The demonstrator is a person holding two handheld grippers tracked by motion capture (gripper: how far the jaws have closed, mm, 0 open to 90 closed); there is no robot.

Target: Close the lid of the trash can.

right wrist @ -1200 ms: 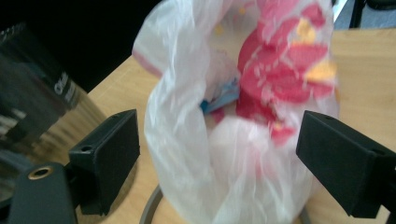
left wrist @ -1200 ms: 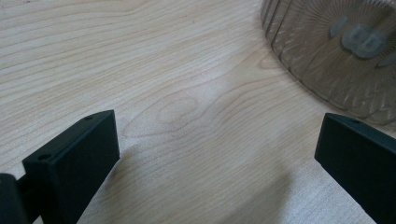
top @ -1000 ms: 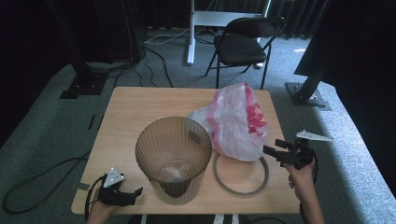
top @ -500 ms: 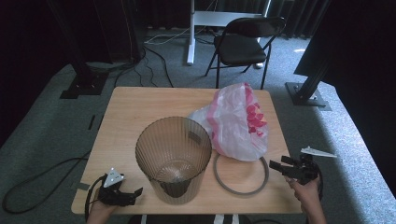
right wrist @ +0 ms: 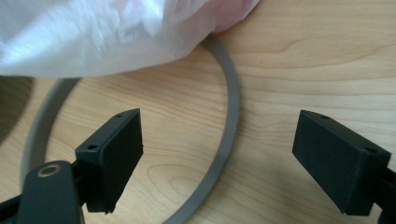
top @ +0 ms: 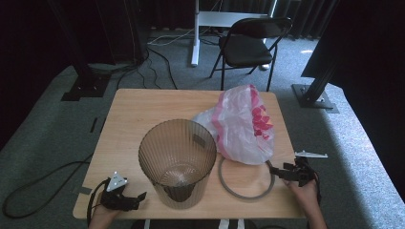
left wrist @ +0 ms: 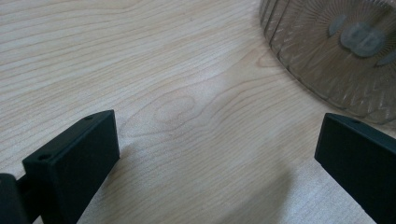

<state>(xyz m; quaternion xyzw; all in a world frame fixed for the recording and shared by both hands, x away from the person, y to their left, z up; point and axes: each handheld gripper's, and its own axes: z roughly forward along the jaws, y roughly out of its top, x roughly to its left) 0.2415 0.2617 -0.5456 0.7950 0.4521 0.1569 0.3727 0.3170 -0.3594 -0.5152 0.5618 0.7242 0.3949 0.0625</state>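
A ribbed, smoky translucent bin [top: 176, 160] stands upright near the table's front middle; its base [left wrist: 345, 51] shows in the left gripper view. Beside it on the right lies a white and pink plastic bag [top: 246, 126], crumpled, and in front of the bag a grey ring [top: 246, 180] lies flat. My right gripper [top: 282, 171] is open at the ring's right edge, and the ring's band [right wrist: 226, 135] runs between its jaws, with the bag [right wrist: 107, 32] just beyond. My left gripper [top: 136, 198] rests open at the front left corner, left of the bin, holding nothing.
The wooden table [top: 143, 114] has bare room at the back and left. A black folding chair [top: 248, 47] and a white stand [top: 196, 33] are on the carpet behind the table. Cables [top: 43, 186] trail on the floor at the left.
My right gripper has dropped from beside the bag toward the front, down to the ring's right edge. The left gripper has stayed in place.
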